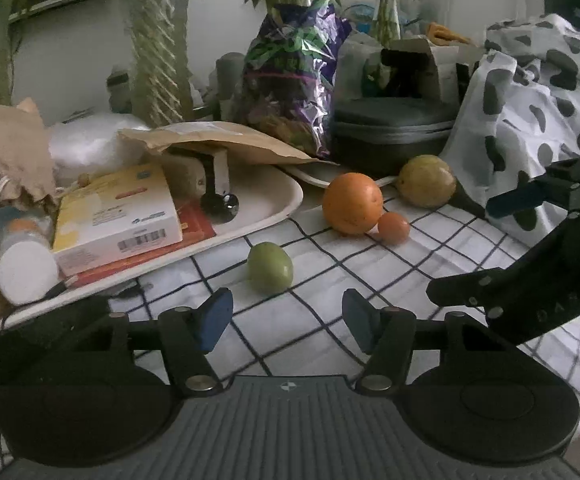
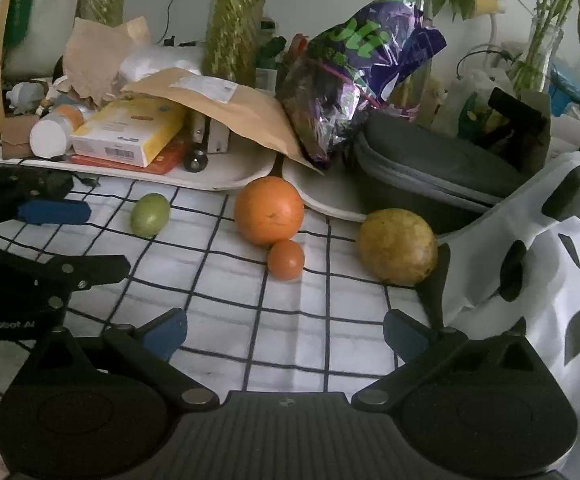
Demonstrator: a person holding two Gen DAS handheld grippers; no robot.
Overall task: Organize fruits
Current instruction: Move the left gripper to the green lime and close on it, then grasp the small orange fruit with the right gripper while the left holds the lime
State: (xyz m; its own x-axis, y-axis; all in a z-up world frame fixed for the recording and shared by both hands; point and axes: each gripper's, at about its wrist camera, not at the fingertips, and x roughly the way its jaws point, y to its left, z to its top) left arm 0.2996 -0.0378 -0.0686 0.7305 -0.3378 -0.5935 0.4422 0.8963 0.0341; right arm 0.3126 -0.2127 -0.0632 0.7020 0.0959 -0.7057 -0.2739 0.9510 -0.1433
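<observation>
Blue-padded fingers of the left claw (image 1: 288, 322) stand apart and empty just above the white worktop with its black grid lines (image 1: 330, 280); the right claw (image 2: 286, 334) is likewise spread wide and holds nothing. Four fruits lie loose on the worktop. Directly ahead of the left claw, slightly left of its centre line and near its fingertips, sits the small green oval fruit (image 1: 270, 267), its long axis running roughly crosswise to the claw's line of reach. Farther back rests the large round orange (image 1: 353, 204), touching the small orange-red round fruit (image 1: 394, 228) at its front right side, and beyond these, just beside the dark grey zipped case (image 1: 390, 132), lies the yellow-green rounded fruit (image 1: 426, 180). In the right wrist view the two orange fruits lie straight ahead of the right claw, the yellow-green fruit ahead and to its right, and the green fruit well off to its left. By this layout the left claw is judged the nearer to the green fruit, and a short forward advance would bracket it across its narrow width. A cream oval tray (image 1: 274, 204) loaded with a yellow-and-white cardboard box (image 1: 118, 216) lies to the left rear.
</observation>
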